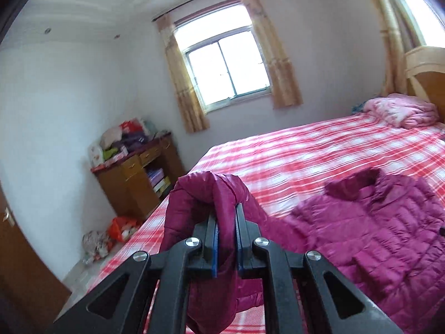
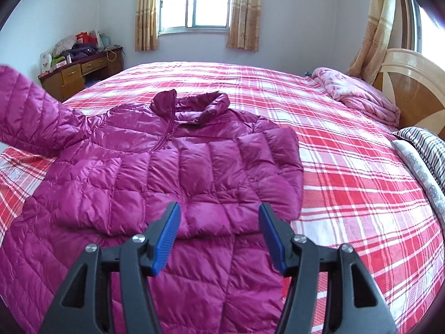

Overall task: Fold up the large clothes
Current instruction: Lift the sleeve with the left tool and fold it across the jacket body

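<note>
Puffy magenta quilted jacket [image 2: 172,167] lay on the red-and-white checked bed [image 2: 347,167]. The left gripper [image 1: 225,214] pinched what looked like its sleeve, lifted up. The right gripper [image 2: 219,217] hung wide apart above the jacket, holding nothing.

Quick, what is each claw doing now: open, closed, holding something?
Left claw: closed on the jacket sleeve.
Right claw: open, holding nothing, above the jacket.
</note>
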### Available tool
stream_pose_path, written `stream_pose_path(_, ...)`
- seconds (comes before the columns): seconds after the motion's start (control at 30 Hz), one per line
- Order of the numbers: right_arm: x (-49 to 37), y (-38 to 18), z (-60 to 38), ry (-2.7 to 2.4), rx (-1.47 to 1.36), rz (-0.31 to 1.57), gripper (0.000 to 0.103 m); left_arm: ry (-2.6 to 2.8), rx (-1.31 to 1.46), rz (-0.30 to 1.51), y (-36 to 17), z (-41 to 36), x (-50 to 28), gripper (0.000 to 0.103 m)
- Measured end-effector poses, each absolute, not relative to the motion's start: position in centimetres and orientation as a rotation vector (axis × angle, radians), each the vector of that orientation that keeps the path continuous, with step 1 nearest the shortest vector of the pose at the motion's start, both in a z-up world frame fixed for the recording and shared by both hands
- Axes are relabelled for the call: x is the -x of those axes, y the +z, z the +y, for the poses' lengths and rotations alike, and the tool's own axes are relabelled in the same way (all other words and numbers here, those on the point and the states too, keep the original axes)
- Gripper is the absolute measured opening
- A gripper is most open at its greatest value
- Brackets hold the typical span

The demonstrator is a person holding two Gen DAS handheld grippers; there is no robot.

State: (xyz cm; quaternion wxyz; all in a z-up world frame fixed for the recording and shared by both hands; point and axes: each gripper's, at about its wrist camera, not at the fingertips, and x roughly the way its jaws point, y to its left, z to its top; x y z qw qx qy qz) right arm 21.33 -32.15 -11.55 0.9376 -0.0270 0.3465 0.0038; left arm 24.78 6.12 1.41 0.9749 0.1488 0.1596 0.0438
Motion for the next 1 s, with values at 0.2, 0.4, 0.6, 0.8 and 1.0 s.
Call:
stream_pose_path(0.2,-19.7,-12.6,-33.3,0.004,0.018,0.692,0.061,-0.034,-0.405,0.299,1.5,-1.9,-25.0,0.009)
stream_pose_path(0.4,-19.2,-13.9,-34.9,0.007,-0.037,0.704,0.061,-0.132,-0.453,0.334,-0.9,-9.2,-26.0,0.009)
stream_pose_path(0.6,-19.5,-14.7,-36.1,-0.002,-0.083,0.73,0.061,-0.178,-0.482,0.387,-4.3,-14.6,-27.0,0.009)
stream_pose_path(0.8,-19.7,-15.5,-36.6,-0.013,-0.11,0.754,0.061,-0.219,-0.507,0.428,-7.4,-18.4,-27.8,0.009)
stream_pose_path(1.0,-20.1,-16.5,-36.9,-0.02,-0.13,0.788,0.061,-0.256,-0.542,0.458,-10.3,-20.6,-27.9,0.009)
